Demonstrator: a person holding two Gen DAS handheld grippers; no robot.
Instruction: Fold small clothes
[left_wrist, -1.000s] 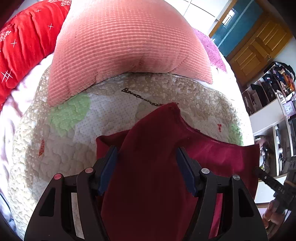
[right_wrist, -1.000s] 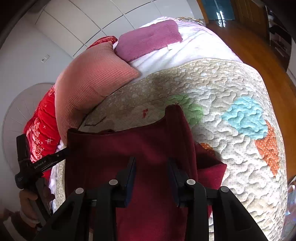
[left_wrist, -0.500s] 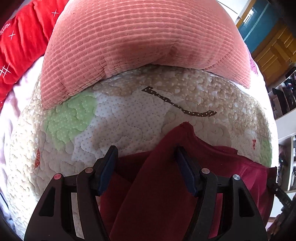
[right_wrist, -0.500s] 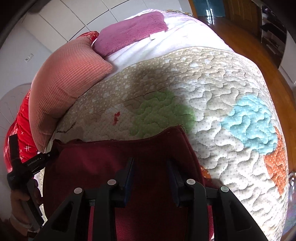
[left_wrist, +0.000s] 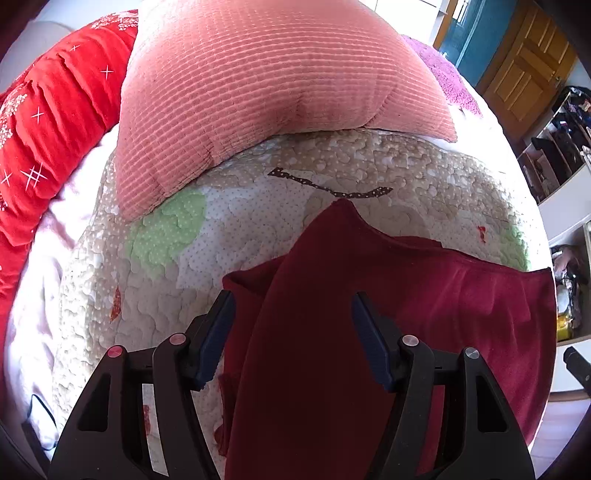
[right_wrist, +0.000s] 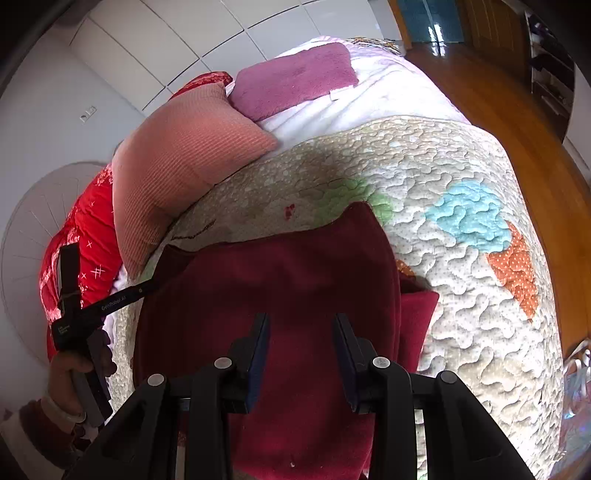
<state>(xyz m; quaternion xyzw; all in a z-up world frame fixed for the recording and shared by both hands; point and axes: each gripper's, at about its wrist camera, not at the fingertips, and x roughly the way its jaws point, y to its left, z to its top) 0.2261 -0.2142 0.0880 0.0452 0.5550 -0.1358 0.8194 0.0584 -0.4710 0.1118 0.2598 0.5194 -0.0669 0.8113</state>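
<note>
A dark red garment (left_wrist: 388, 291) lies on the quilted bedspread, folded over itself, with one corner pointing toward the pillows. It also shows in the right wrist view (right_wrist: 280, 291). My left gripper (left_wrist: 291, 325) hovers over its left part with jaws wide apart and cloth between and under the fingers. My right gripper (right_wrist: 301, 341) is over its right part, jaws apart, nothing pinched. The left gripper's body and the hand on it show at the left of the right wrist view (right_wrist: 96, 310).
A pink ribbed pillow (left_wrist: 273, 92) lies just beyond the garment. A red blanket (left_wrist: 48, 147) is at the far left, a purple towel (right_wrist: 295, 81) behind. The bed edge drops to a wooden floor (right_wrist: 517, 110) on the right. Shelves (left_wrist: 561, 147) stand at the right.
Both grippers pulled back and lifted slightly from the pillows. The garment's top edge was carried forward and now lies on the quilt; both jaws stay apart.
</note>
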